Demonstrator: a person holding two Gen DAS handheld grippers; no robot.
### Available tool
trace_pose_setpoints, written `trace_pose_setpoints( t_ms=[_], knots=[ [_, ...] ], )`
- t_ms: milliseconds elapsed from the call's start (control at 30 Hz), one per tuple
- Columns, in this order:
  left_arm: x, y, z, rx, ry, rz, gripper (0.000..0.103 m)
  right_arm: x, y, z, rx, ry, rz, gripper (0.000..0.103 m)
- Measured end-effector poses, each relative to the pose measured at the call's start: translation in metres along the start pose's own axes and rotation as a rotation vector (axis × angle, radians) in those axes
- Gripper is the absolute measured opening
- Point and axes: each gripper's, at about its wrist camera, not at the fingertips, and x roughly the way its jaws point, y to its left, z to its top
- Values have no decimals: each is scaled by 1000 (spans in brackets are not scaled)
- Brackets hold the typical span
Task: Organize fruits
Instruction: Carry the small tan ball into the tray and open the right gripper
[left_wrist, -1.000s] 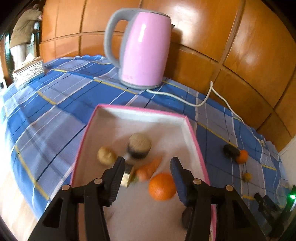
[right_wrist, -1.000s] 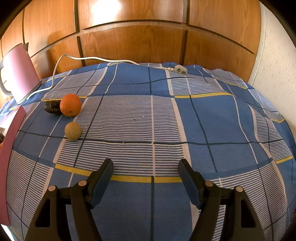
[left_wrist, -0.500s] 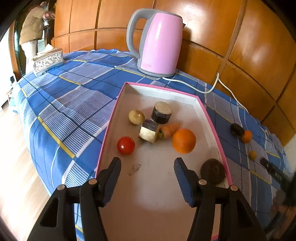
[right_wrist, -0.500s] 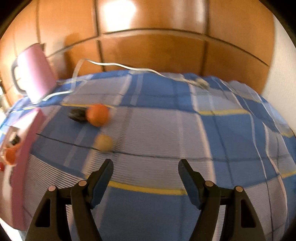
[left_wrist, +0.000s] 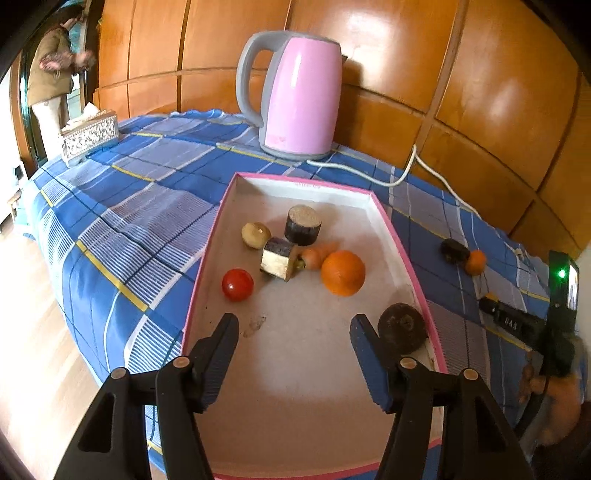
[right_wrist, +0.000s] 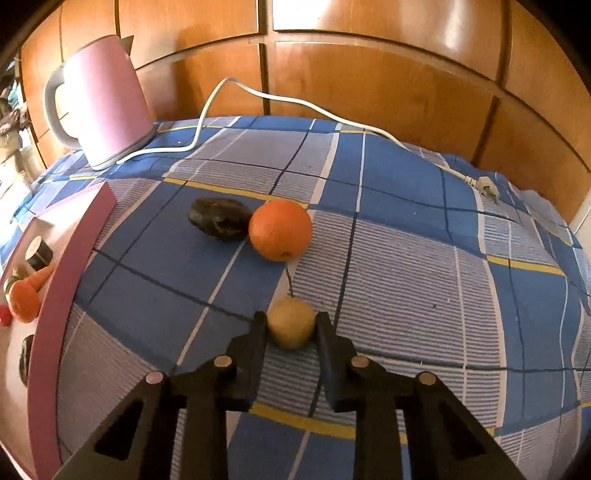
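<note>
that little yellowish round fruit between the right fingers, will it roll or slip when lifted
Likely yes: the small yellow fruit is round and smooth, pinched only at its sides by the right gripper. It looks firm and probably light.

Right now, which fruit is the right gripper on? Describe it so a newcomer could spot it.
Start at the pink kettle on the blue plaid cloth, then come towards the camera past the pink-rimmed tray. There the right gripper is shut on a small yellow-tan round fruit. It is paler and smaller than the orange and dark fruit behind it.
</note>
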Motion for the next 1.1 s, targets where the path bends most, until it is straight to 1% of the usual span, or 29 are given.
trace_pose_setpoints(
  t_ms=[333, 433, 533, 667, 733, 800, 833, 900, 1033, 1100],
  knots=[
    [-10, 2, -8, 6, -7, 17, 64, -29, -2, -26, 24, -19, 23, 26],
    [-14, 6, -11, -2, -18, 35, 68, -35, 0, -31, 19, -28, 30, 26],
    [-13, 11, -12, -11, -21, 65, 69, -40, 5, -39, 15, -27, 48, 26],
    [-8, 16, -13, -20, 5, 92, 70, -45, 9, -47, 25, -23, 81, 26],
    [-10, 18, -12, -23, -3, 99, 70, -48, 14, -50, 20, -20, 98, 26],
    [-14, 19, -10, -24, -27, 96, 71, -51, 18, -51, 21, -12, 117, 26],
    [-16, 20, -8, -20, -41, 108, 72, -54, 20, -51, 16, -17, 124, 26],
    [-18, 22, -7, -26, -58, 122, 75, -60, 26, -51, 9, -31, 139, 26],
    [-15, 29, -7, -45, -50, 135, 76, -66, 34, -53, 8, -37, 180, 26],
    [-13, 31, -7, -49, -43, 140, 76, -66, 38, -54, 2, -27, 199, 26]
  ],
)
